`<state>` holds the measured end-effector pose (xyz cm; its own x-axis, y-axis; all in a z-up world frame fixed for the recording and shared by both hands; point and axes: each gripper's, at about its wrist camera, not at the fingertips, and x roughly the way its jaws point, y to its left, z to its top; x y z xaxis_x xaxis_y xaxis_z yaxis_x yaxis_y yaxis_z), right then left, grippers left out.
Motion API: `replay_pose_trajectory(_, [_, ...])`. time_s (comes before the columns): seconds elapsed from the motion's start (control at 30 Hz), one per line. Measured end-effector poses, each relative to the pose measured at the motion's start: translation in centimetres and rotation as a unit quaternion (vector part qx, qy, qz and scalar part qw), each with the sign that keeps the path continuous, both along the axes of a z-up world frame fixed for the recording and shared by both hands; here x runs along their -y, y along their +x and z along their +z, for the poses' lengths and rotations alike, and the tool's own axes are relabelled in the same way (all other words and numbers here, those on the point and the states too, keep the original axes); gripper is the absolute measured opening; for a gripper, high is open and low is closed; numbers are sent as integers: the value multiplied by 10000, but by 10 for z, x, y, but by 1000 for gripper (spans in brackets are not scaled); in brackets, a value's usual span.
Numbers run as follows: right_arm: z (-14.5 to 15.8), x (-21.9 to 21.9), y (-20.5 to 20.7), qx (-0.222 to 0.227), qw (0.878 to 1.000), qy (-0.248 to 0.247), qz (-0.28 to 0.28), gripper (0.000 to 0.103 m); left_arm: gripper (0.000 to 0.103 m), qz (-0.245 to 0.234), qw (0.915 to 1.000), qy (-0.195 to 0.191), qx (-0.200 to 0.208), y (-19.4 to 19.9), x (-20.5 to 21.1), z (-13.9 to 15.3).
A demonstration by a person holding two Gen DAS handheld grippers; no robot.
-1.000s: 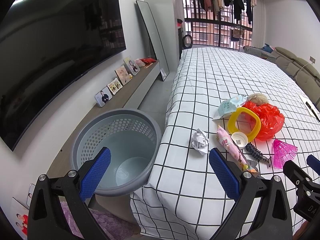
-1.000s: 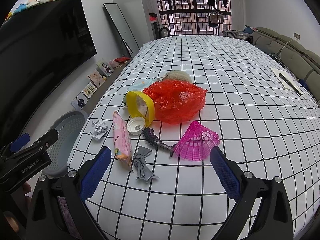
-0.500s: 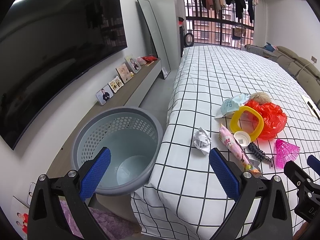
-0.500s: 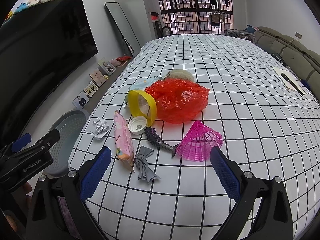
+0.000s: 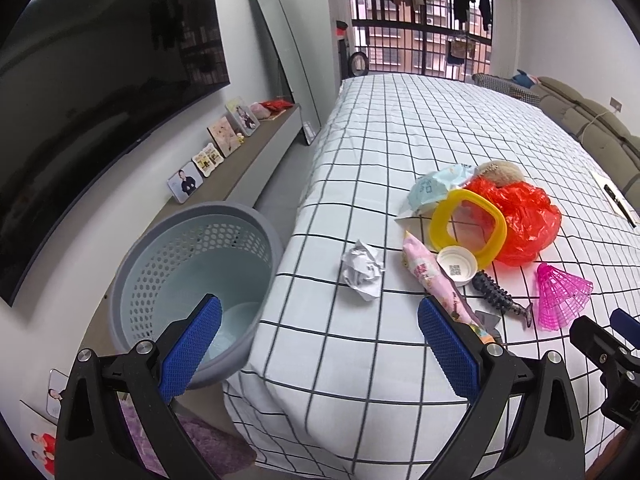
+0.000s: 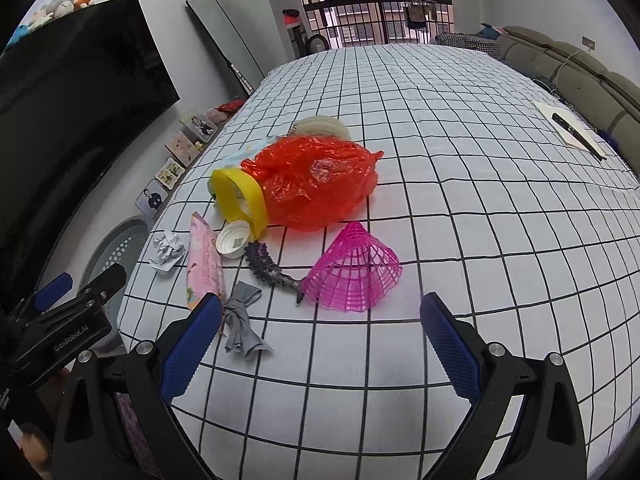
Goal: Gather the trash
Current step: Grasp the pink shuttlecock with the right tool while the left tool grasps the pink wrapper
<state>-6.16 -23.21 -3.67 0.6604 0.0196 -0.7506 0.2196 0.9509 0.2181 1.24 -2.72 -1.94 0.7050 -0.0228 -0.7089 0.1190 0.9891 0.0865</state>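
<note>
Trash lies on the checked bed [image 5: 392, 148]: a crumpled paper ball [image 5: 362, 269] [image 6: 167, 249], a pink wrapper [image 5: 434, 280] [image 6: 205, 268], a white cap [image 5: 457, 265] [image 6: 233, 239], a yellow ring [image 5: 468, 227] [image 6: 239, 200], a red plastic bag [image 5: 520, 222] [image 6: 316, 182], a pink mesh cone [image 5: 560, 295] [image 6: 354, 276], a dark spiky piece [image 6: 269, 269] and a grey scrap [image 6: 242, 326]. My left gripper [image 5: 320, 346] is open and empty, near the bed's corner. My right gripper [image 6: 320, 346] is open and empty, just short of the cone.
A grey perforated basket [image 5: 192, 280] [image 6: 120, 248] stands on the floor left of the bed. A low shelf with photo frames [image 5: 208, 156] and a big TV [image 5: 92, 76] line the left wall. A sofa [image 6: 580, 76] is at the far right.
Both grippers have moved forward a little toward the bed and the trash. Both stay open and nothing has been picked up.
</note>
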Motion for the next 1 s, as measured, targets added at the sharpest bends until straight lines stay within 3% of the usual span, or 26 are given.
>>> replay_pose_trajectory(0.33, [-11,28,27,-312,9994,59,-108,95,97,-15,9999,-53,-163,17,20,-11])
replay_pose_trajectory(0.87, [-39,38,64,-787,9969,3,23,94,97,61,9994,-50,-349,31,38,-19])
replay_pose_trajectory(0.9, [-40,37,64,-777,9970,-8,46,93,97,52,9993,-45,-360,30,39,-19])
replay_pose_trajectory(1.0, [-41,35,63,-780,9969,-59,95,77,97,35,9993,-31,-382,29,41,-21])
